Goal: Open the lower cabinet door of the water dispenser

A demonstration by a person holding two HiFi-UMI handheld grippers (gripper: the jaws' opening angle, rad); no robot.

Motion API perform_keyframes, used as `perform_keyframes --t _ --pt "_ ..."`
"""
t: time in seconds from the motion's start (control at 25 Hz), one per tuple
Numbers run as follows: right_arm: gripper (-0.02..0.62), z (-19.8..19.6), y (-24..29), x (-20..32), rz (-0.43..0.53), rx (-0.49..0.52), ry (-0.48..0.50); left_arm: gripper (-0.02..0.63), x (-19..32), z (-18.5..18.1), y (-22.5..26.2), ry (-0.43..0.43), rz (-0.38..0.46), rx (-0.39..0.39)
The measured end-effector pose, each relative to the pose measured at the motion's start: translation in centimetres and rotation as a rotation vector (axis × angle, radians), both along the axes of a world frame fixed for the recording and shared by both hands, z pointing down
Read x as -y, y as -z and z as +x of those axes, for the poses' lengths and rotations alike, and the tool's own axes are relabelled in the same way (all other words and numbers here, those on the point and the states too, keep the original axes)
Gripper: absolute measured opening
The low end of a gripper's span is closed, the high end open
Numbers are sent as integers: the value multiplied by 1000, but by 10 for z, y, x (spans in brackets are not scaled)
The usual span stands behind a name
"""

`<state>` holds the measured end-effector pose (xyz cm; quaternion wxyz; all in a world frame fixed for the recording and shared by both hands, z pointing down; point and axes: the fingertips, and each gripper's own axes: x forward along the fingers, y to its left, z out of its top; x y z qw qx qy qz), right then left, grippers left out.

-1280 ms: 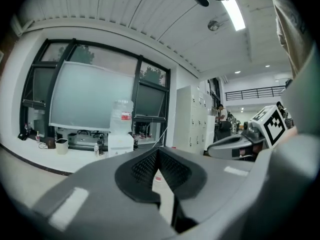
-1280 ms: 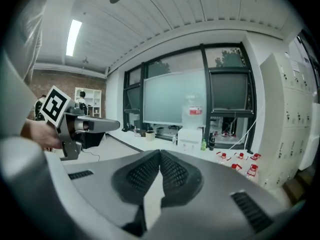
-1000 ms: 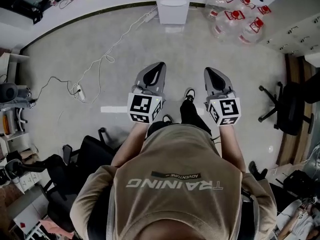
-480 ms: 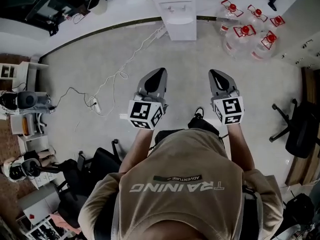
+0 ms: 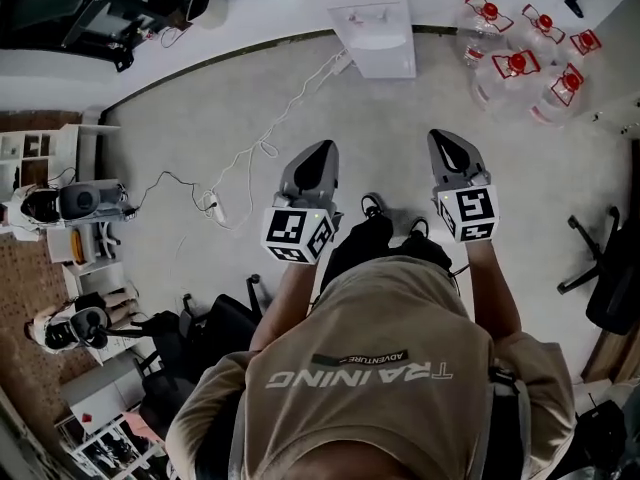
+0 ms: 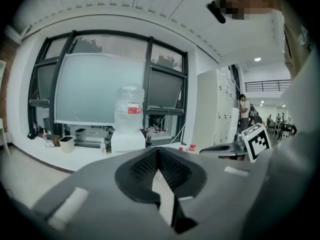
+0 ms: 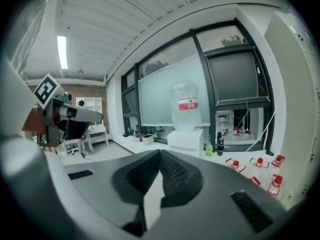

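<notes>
Head view, water dispenser (image 5: 380,38) ahead, jugs (image 5: 518,66) beside, floor cable (image 5: 262,150), left gripper (image 5: 320,151), right gripper (image 5: 447,140) clenched empty

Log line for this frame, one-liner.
left tongs: shut, empty | right tongs: shut, empty | water dispenser: ahead across floor, untouched

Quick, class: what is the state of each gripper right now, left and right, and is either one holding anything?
Left gripper: closed, jaws together, nothing between them.
Right gripper: closed, jaws together, holding nothing.
</notes>
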<state>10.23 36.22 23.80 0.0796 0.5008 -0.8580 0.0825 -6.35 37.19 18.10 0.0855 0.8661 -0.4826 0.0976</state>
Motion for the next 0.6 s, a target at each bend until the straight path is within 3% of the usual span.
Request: perform_keyframes --t 0.16,0.28,0.6 --pt "8 -16 6 27 9 45 4 8 33 -6 -2 -33 3 -51" --pt "8 -29 14 47 26 76 -9 8 65 -20 -5 -61 39 -28" --pt "9 -53 50 129 25 16 -124 8 181 -39 18 -190 133 43"
